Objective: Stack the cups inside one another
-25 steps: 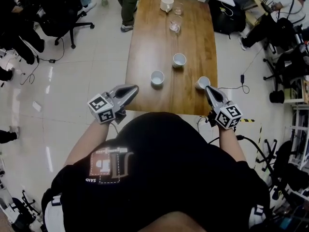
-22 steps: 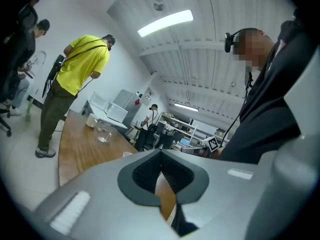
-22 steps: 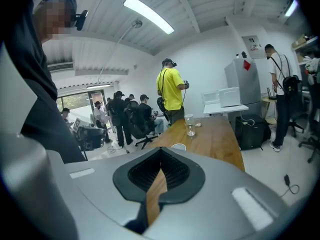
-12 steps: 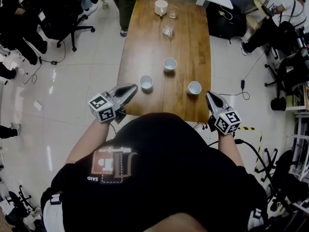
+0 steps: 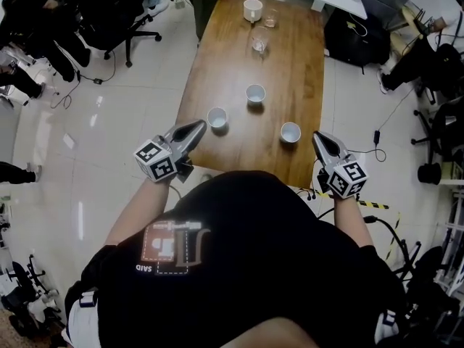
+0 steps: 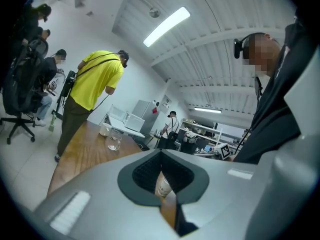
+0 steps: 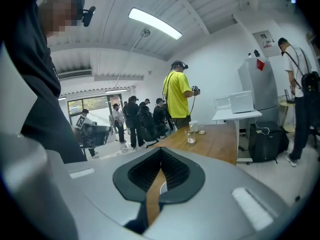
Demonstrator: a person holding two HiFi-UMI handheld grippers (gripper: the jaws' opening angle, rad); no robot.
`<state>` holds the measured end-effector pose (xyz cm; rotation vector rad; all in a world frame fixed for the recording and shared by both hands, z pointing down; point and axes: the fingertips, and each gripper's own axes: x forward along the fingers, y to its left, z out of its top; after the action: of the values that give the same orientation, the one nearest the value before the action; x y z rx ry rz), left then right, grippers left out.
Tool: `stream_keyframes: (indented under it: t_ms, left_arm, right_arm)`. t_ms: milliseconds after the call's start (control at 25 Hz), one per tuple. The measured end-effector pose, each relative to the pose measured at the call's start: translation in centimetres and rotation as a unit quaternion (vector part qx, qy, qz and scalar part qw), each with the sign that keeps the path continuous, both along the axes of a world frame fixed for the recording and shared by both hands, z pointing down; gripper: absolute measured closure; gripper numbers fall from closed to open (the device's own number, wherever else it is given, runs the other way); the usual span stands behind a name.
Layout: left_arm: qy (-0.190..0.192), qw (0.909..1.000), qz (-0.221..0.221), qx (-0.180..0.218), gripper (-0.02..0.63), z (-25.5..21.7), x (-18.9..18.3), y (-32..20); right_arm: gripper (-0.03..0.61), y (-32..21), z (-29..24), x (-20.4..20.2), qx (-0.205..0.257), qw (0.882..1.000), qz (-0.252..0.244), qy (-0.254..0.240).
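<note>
Three small white round cups are noted upright, empty, unstacked on the long wooden counter (image 5: 232,71): left cup (image 5: 217,117), far cup (image 5: 255,93), right cup (image 5: 290,132). Left tongs (image 5: 196,128) and right tongs (image 5: 321,138) are clenched on nothing.

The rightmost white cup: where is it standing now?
Head view: the rightmost cup stands upright near the table's right front corner, just left of the right gripper, apart from it.
</note>
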<state>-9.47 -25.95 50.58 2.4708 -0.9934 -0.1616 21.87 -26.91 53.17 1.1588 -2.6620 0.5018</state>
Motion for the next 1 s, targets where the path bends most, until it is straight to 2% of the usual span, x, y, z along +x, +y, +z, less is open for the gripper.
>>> stream_keyframes:
  t_ms: [160, 320, 640, 800, 1000]
  left_arm:
    - [0.004, 0.9997, 0.022, 0.001, 0.612, 0.7, -2.1, -0.3]
    - [0.007, 0.9989, 0.047, 0.007, 0.612, 0.4, -2.7, -1.3]
    - [-0.009, 0.9935, 0.11, 0.027, 0.612, -0.7, 0.2, -1.3]
    - [-0.043, 0.988, 0.133, 0.065, 0.612, -1.7, 3.6, -1.7]
    - [-0.082, 0.9728, 0.163, 0.142, 0.612, -4.6, 7.8, -2.1]
  right_arm:
    - [0.565, 0.6, 0.4, -2.2, -0.001, 1.0, 0.023, -0.01]
    - [0.565, 1.5, 0.6, -3.2, -0.004, 0.999, 0.04, -0.008]
    - [0.565, 2.4, -0.7, -1.8, 0.009, 0.997, 0.072, -0.001]
    - [0.565, 2.9, -1.2, -0.4, 0.015, 0.997, 0.071, -0.001]
    - [0.565, 3.4, -2.7, 1.0, 0.031, 0.997, 0.076, -0.009]
